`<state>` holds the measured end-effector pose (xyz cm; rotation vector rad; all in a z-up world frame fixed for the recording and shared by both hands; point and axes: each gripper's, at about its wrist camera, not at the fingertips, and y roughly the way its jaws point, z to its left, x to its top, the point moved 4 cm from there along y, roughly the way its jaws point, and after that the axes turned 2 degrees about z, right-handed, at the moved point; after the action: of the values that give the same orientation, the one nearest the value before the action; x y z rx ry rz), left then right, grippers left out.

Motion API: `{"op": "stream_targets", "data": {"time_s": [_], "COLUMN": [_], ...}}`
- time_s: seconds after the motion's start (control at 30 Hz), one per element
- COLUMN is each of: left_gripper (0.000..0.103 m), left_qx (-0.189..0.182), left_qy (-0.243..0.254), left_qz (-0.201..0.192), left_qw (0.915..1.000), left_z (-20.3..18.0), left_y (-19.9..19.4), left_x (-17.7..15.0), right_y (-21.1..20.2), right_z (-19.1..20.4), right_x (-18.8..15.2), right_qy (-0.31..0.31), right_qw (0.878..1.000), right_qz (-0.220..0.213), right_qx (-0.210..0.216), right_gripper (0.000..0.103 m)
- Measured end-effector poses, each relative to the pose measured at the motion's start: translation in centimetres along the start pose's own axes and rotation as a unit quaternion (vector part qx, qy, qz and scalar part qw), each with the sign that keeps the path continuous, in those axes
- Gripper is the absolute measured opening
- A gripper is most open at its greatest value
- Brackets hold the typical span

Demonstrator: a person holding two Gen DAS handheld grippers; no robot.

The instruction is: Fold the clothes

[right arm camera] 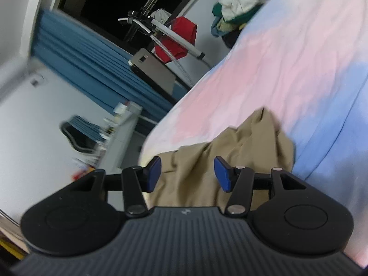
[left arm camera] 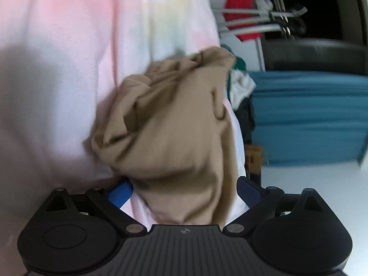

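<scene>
Right now my left claw (left arm camera: pixel 184 191) stands wide open with the tan garment (left arm camera: pixel 170 124) bunched between its blue pads; whether either pad presses the cloth I cannot tell. My right claw (right arm camera: pixel 187 174) is also spread open and grips nothing, hovering just over the same tan garment (right arm camera: pixel 207 161). The garment lies crumpled on the bed, on a pink-and-blue tie-dye bedsheet (right arm camera: pixel 287 69), near the bed's edge. I judge it light, limp and thin, so it will sag and slide rather than hold shape; a hem or a corner would be the place to pinch, though the folds hide which edge is which. Farther up the bed sits a heap of other clothes (right arm camera: pixel 232 11), well apart. Beyond it stand a drying rack with a red cloth (right arm camera: pixel 179 36) and blue curtains (right arm camera: pixel 92 69).
</scene>
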<state>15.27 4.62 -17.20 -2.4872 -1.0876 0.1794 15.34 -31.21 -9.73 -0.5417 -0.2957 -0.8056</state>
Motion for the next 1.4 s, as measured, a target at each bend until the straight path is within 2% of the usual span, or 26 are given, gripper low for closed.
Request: {"op": "stream_targets", "data": {"time_s": [0.03, 0.1, 0.13, 0.23, 0.3, 0.37, 0.43, 0.57, 0.67, 0.77, 0.83, 0.87, 0.9, 0.93, 0.97, 1.0, 1.13, 1.17, 1.27, 1.4], "left_gripper": [0.093, 0.067, 0.06, 0.047, 0.039, 0.036, 0.035, 0.035, 0.035, 0.036, 0.042, 0.051, 0.064, 0.073, 0.083, 0.084, 0.082, 0.078, 0.055, 0.041], "left_qx": [-0.002, -0.005, -0.006, -0.02, -0.029, -0.045, -0.061, -0.081, -0.079, -0.077, -0.073, -0.068, -0.064, -0.058, -0.051, -0.046, -0.045, -0.047, -0.053, -0.058], "left_qy": [0.0, 0.001, -0.001, -0.004, 0.006, 0.014, 0.021, 0.017, 0.005, -0.005, -0.006, -0.004, -0.003, 0.0, 0.005, 0.009, 0.004, 0.001, -0.008, -0.006], "left_qz": [-0.006, -0.019, -0.023, -0.024, -0.026, -0.027, -0.027, -0.023, -0.018, -0.019, -0.02, -0.019, -0.018, -0.017, -0.015, -0.011, -0.007, -0.009, -0.014, -0.022], "left_qw": [1.0, 0.9998, 0.9997, 0.9995, 0.9992, 0.9985, 0.9975, 0.9963, 0.9967, 0.9968, 0.9971, 0.9975, 0.9978, 0.9982, 0.9986, 0.9989, 0.999, 0.9989, 0.9985, 0.998], "left_z": [0.0, 0.0, 0.1, 0.1, -0.5, -1.3, -1.9, -2.3, -1.9, -1.4, -1.1, -1.0, -0.8, -0.6, -0.4, -0.3, -0.1, 0.0, 0.3, 0.4], "left_y": [0.0, 0.0, 0.1, 0.3, 0.2, 0.2, 0.1, 0.6, 1.2, 1.3, 1.0, 0.9, 0.9, 0.8, 0.6, 0.7, 1.1, 1.0, 0.9, 0.5], "left_x": [0.1, 0.4, 0.6, 1.2, 1.4, 1.3, 1.4, 1.8, 2.1, 2.1, 1.7, 1.4, 1.2, 1.0, 0.8, 0.6, 0.7, 0.8, 1.1, 1.3], "right_y": [0.1, 0.5, 0.8, 1.8, 2.5, 3.1, 3.8, 5.1, 6.1, 4.5, 4.0, 4.1, 4.1, 4.1, 4.1, 4.1, 3.8, 3.6, 3.4, 3.1], "right_z": [-0.2, -0.5, -0.5, -0.3, -0.9, -1.5, -2.0, -3.2, -4.0, -5.8, -6.4, -6.6, -6.5, -6.4, -6.3, -6.3, -5.7, -5.5, -5.1, -4.6], "right_x": [-0.2, -0.8, -1.3, -2.9, -3.7, -4.5, -5.2, -6.8, -7.9, -6.2, -5.6, -5.6, -5.6, -5.6, -5.6, -5.5, -4.8, -4.5, -4.3, -4.1], "right_qy": [0.017, 0.053, 0.071, 0.124, 0.155, 0.186, 0.216, 0.277, 0.321, 0.328, 0.337, 0.333, 0.323, 0.313, 0.303, 0.297, 0.26, 0.247, 0.223, 0.206], "right_qw": [1.0, 0.998, 0.995, 0.985, 0.98, 0.975, 0.968, 0.952, 0.937, 0.942, 0.94, 0.942, 0.946, 0.949, 0.953, 0.955, 0.965, 0.969, 0.974, 0.978], "right_qz": [0.008, 0.026, 0.039, 0.076, 0.081, 0.086, 0.09, 0.1, 0.106, 0.034, 0.012, 0.008, 0.006, 0.005, 0.003, 0.004, -0.002, -0.007, -0.016, -0.026], "right_qx": [0.012, 0.037, 0.05, 0.09, 0.09, 0.09, 0.089, 0.088, 0.086, 0.061, 0.052, 0.047, 0.037, 0.028, 0.018, 0.016, 0.019, 0.021, 0.024, 0.027], "right_gripper": [0.054, 0.054, 0.054, 0.055, 0.057, 0.065, 0.079, 0.081, 0.081, 0.081, 0.08, 0.077, 0.065, 0.054, 0.049, 0.041, 0.03, 0.03, 0.03, 0.03]}}
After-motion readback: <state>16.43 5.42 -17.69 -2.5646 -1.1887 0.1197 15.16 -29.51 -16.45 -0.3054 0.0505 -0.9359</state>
